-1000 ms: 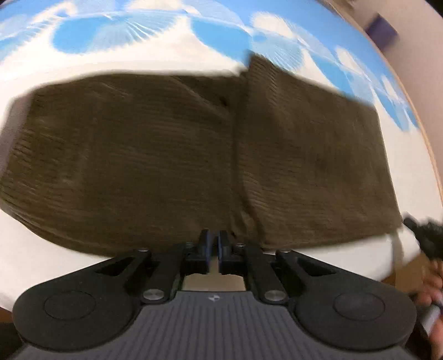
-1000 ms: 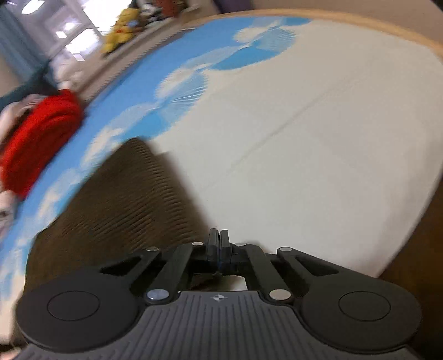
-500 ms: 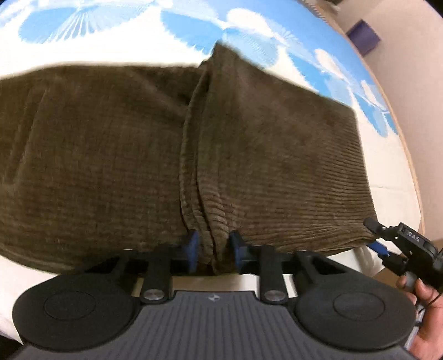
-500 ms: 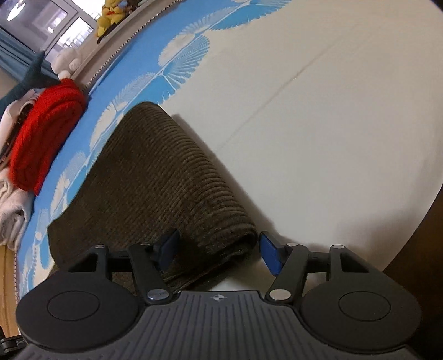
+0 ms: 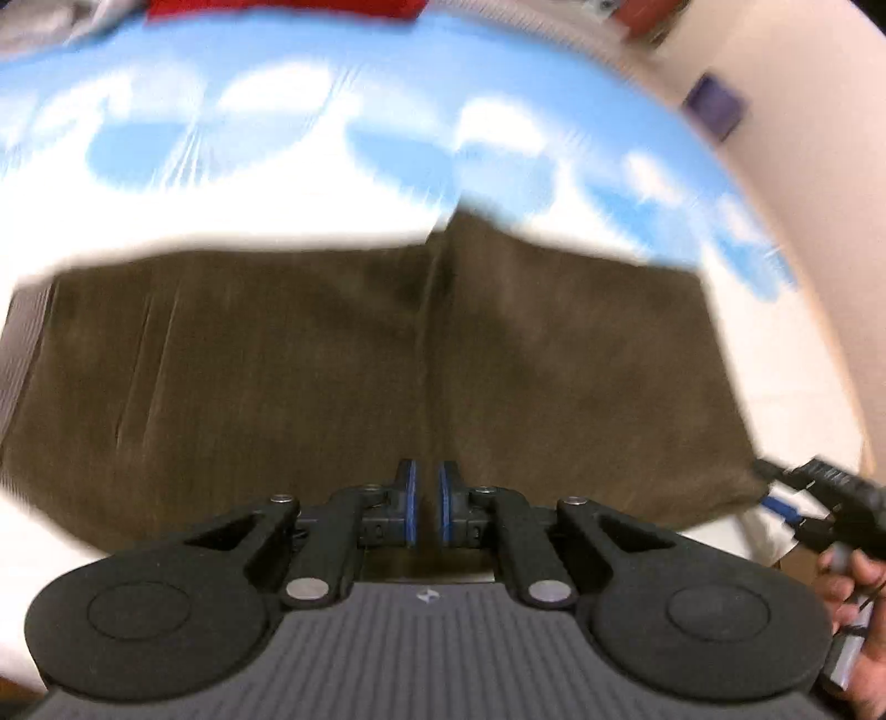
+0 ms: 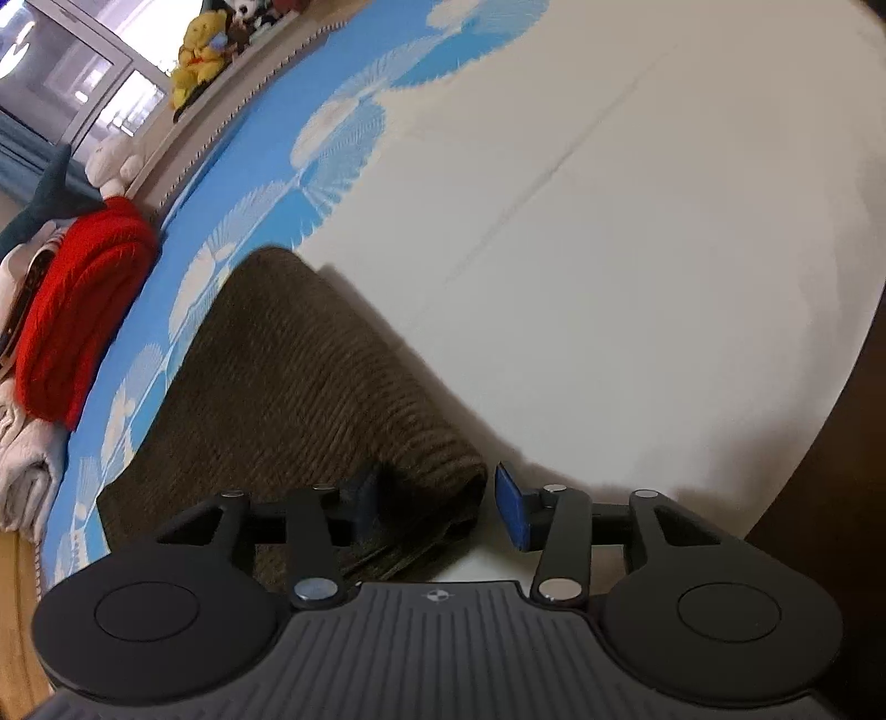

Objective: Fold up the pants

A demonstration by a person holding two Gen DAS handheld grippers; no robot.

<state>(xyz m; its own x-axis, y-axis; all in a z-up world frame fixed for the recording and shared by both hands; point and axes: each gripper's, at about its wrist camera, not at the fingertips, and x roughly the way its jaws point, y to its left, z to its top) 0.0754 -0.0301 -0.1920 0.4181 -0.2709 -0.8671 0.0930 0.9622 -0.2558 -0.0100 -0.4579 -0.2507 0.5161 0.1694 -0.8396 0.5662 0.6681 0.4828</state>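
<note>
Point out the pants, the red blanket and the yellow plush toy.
pants [image 6: 310, 387]: right wrist view, ribbed top surface of the fold.
red blanket [image 6: 83, 299]: right wrist view, middle of the folded stack.
yellow plush toy [image 6: 199, 61]: right wrist view, its body.

A home bedroom is indicated. A bed with a blue-and-white patterned sheet [image 6: 343, 127] is seen, plush toys [image 6: 202, 52] lined along its edge. Folded clothes, including a red knit [image 6: 77, 310], are stacked beside.

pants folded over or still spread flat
Folded: the brown pants lie doubled, with a rounded fold edge and stacked layers at the near corner.
</note>
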